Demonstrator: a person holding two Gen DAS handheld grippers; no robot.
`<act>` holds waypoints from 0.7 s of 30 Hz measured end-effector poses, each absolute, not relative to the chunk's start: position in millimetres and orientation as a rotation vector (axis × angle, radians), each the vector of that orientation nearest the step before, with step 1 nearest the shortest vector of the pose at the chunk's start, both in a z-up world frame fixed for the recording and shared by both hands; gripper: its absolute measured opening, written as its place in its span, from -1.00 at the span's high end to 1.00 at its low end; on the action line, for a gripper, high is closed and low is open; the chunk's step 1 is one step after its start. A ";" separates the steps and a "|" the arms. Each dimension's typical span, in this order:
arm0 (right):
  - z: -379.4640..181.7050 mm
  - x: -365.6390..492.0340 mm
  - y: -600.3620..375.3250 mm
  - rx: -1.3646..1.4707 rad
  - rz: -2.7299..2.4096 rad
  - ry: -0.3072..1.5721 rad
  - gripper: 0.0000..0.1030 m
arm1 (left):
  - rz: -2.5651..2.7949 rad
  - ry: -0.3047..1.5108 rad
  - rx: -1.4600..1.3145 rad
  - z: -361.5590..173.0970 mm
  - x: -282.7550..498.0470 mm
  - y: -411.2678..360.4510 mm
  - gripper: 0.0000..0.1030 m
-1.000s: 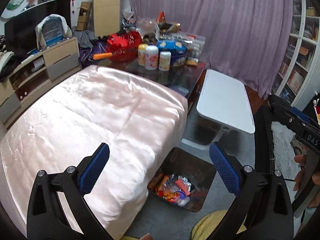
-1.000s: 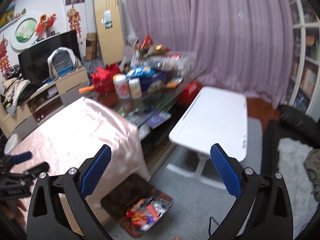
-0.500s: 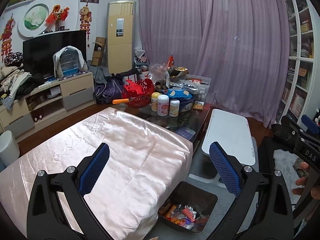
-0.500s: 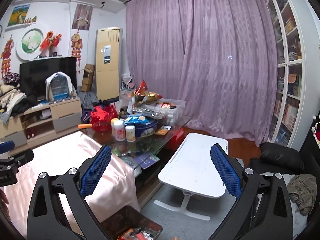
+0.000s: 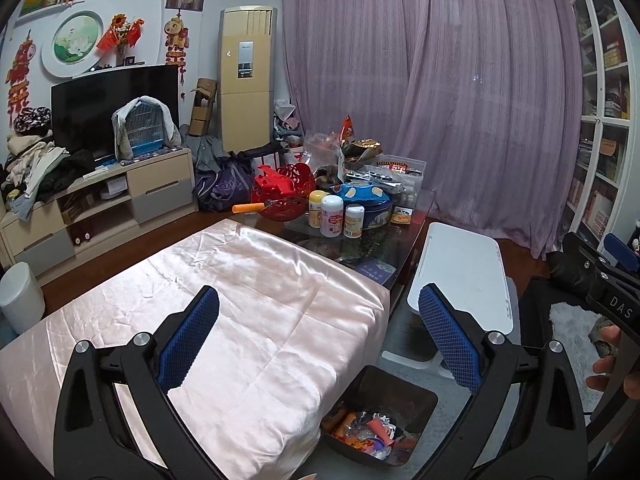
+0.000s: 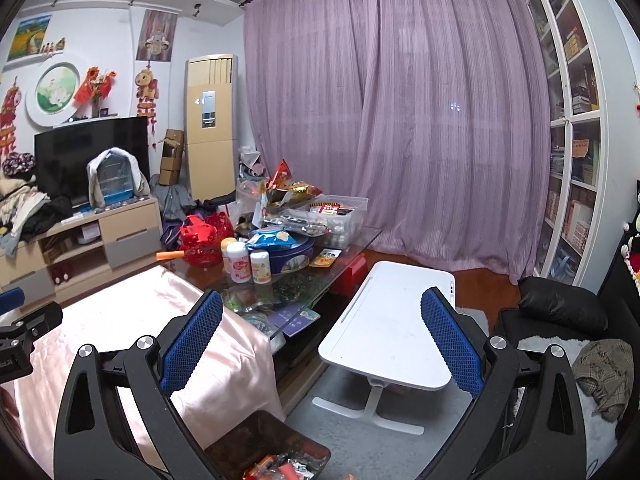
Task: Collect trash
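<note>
A dark square bin stands on the grey floor beside the table, holding several colourful wrappers. It shows again as the bin at the bottom of the right wrist view. My left gripper is open and empty, raised above the pink cloth that covers the table. My right gripper is open and empty too, held high over the floor and the glass table's end. The right gripper appears at the left view's right edge, with a hand on it.
The glass coffee table carries bottles, a blue tin, a red basket and snack packs. A white low table stands to the right, a dark sofa beyond it. A TV cabinet lines the left wall.
Both grippers have risen and tilted up from the floor, so the bin dropped toward the bottom of each view and more of the room and curtain shows. Both stayed open.
</note>
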State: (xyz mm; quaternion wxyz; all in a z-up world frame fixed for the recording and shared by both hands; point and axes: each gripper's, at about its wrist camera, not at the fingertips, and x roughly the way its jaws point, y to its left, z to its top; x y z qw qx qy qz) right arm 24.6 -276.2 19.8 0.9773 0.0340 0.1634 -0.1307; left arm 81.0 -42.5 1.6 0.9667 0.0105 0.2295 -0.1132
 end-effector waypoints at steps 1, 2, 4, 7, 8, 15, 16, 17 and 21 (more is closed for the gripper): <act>20.2 24.2 -275.9 0.071 -0.263 0.330 -0.94 | -0.229 0.464 0.022 1.8 80.5 -42.4 -0.84; 20.7 24.3 -275.5 0.072 -0.262 0.330 -0.94 | -0.228 0.463 0.022 2.1 79.9 -42.0 -0.84; 20.5 23.6 -275.3 0.069 -0.263 0.330 -0.94 | -0.230 0.462 0.018 2.5 80.2 -41.9 -0.84; 20.6 23.2 -274.6 0.064 -0.262 0.328 -0.94 | -0.230 0.454 0.016 5.2 77.5 -41.4 -0.84; 20.6 23.3 -273.8 0.061 -0.263 0.329 -0.94 | -0.231 0.452 0.015 5.9 76.7 -41.5 -0.84; 22.3 22.4 -272.8 0.064 -0.262 0.328 -0.94 | -0.240 0.440 0.017 10.2 71.9 -43.8 -0.84; 22.7 22.2 -272.8 0.065 -0.263 0.326 -0.94 | -0.243 0.439 0.018 10.5 71.8 -44.3 -0.84; 22.9 22.4 -273.0 0.066 -0.264 0.327 -0.94 | -0.246 0.440 0.016 10.7 71.1 -44.4 -0.84; 23.4 24.2 -273.0 0.064 -0.264 0.331 -0.94 | -0.255 0.439 0.016 10.7 71.0 -46.6 -0.84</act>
